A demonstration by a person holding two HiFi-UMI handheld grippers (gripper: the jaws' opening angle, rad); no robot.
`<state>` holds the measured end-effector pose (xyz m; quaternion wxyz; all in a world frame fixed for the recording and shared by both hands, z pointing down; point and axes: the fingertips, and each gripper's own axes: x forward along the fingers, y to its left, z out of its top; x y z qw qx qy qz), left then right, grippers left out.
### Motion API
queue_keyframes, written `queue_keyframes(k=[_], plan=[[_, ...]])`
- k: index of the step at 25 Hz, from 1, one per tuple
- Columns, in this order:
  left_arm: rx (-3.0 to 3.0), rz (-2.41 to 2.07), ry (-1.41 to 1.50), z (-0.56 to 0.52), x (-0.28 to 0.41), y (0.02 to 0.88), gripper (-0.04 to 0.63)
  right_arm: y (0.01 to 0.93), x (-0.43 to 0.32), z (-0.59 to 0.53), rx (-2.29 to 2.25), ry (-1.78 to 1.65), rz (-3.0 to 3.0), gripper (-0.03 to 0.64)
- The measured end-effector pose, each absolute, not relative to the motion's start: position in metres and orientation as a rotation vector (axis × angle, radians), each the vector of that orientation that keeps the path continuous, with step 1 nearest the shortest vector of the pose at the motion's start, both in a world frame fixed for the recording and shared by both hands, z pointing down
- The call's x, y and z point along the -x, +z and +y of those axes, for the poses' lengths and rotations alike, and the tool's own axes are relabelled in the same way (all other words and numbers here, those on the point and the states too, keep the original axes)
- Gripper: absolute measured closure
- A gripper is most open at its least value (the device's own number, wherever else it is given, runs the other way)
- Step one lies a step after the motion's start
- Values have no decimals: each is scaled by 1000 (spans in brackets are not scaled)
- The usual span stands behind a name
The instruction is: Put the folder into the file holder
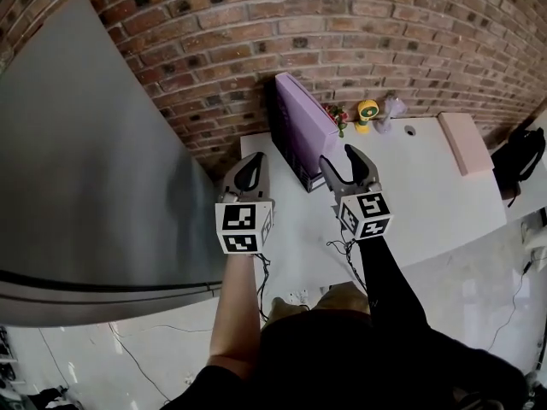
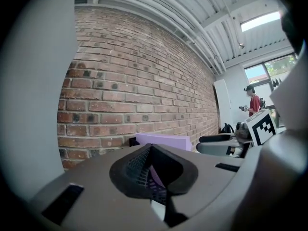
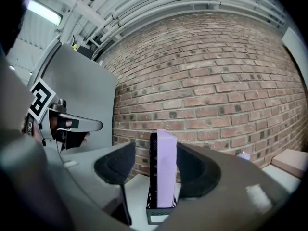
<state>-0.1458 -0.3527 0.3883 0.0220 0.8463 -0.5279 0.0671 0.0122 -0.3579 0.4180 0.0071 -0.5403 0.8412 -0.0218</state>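
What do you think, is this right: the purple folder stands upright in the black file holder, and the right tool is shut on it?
Not quite. The right tool is open and holds nothing: in the right gripper view its jaws stand apart, and the purple folder shows beyond them, untouched. The folder does stand upright in the black file holder.

No words, numbers or brand names can be read anywhere. The only signs are black-and-white square markers on the cubes of the left gripper (image 1: 253,167) and right gripper (image 1: 344,162). They show patterns, not letters.
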Motion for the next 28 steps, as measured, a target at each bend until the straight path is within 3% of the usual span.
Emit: queue_keyframes(k=[28], plan=[[-2581,-1786,219,-226,47,357,586,375,-94,-235,1474,36,2707,360]])
